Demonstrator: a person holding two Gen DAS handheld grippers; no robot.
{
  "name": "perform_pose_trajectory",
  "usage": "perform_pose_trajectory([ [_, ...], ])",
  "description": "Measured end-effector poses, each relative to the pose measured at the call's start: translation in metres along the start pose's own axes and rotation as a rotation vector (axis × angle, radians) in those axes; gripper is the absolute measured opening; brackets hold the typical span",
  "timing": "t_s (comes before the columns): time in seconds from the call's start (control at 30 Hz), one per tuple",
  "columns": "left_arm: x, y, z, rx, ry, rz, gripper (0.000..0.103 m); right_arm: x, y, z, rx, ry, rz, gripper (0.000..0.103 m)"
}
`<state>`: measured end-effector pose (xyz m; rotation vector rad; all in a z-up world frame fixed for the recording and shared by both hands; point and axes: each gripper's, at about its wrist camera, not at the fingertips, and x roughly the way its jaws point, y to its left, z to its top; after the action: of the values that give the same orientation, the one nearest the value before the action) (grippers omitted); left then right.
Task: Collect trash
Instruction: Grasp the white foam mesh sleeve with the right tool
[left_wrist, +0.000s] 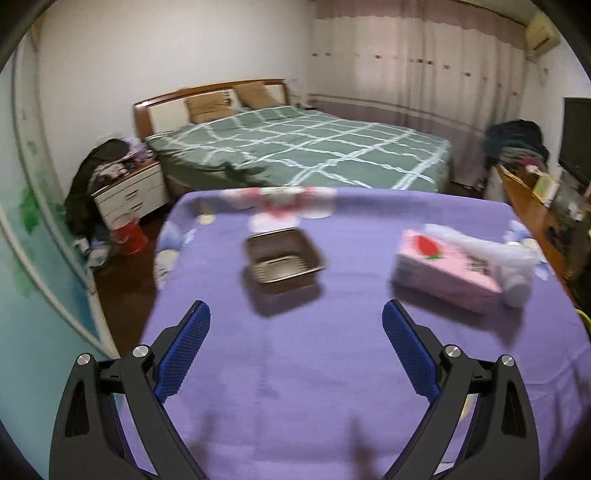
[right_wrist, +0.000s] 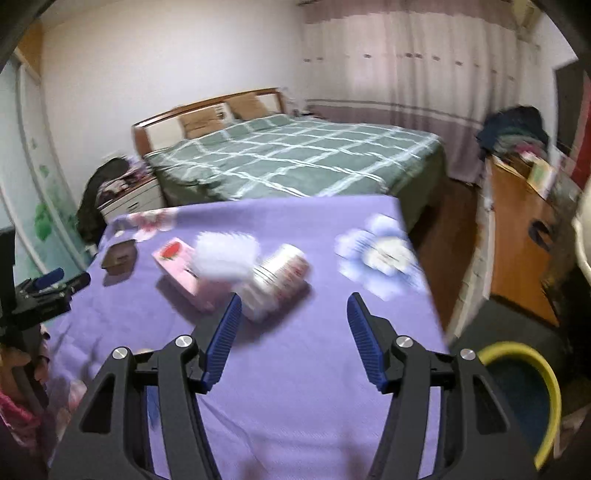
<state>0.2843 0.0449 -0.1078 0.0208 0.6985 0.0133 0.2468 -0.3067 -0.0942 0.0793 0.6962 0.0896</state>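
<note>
While both views blur too much to read any label, the can (right_wrist: 277, 281) lies on its side on the purple counter (right_wrist: 295, 387), long axis running from near-left to far-right, just ahead of the right tongs (right_wrist: 293, 308), which gape open and empty. Beside it sits a pink tissue box (right_wrist: 177, 267). The left tongs (left_wrist: 295, 314) are open too, facing a brown tray (left_wrist: 282, 260).

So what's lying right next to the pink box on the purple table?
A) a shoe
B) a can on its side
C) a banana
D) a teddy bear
B: a can lies tipped over on the purple cloth, right beside the pink box, ahead of the open right gripper.
</note>
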Motion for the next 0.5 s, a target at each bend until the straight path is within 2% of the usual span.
perform_pose_trajectory([
  [0.07,0.006,0.012,-0.006,-0.041,0.003,0.001,0.093,0.016,0.012,0.009,-0.024,0.019,0.016,0.057],
  [0.23,0.024,0.03,-0.014,-0.098,0.069,0.01,0.093,0.052,0.035,0.026,-0.059,0.051,0.064,0.057],
  [0.5,0.032,0.027,-0.02,-0.082,0.085,0.017,0.094,0.077,0.064,0.03,-0.125,0.041,0.117,0.057],
])
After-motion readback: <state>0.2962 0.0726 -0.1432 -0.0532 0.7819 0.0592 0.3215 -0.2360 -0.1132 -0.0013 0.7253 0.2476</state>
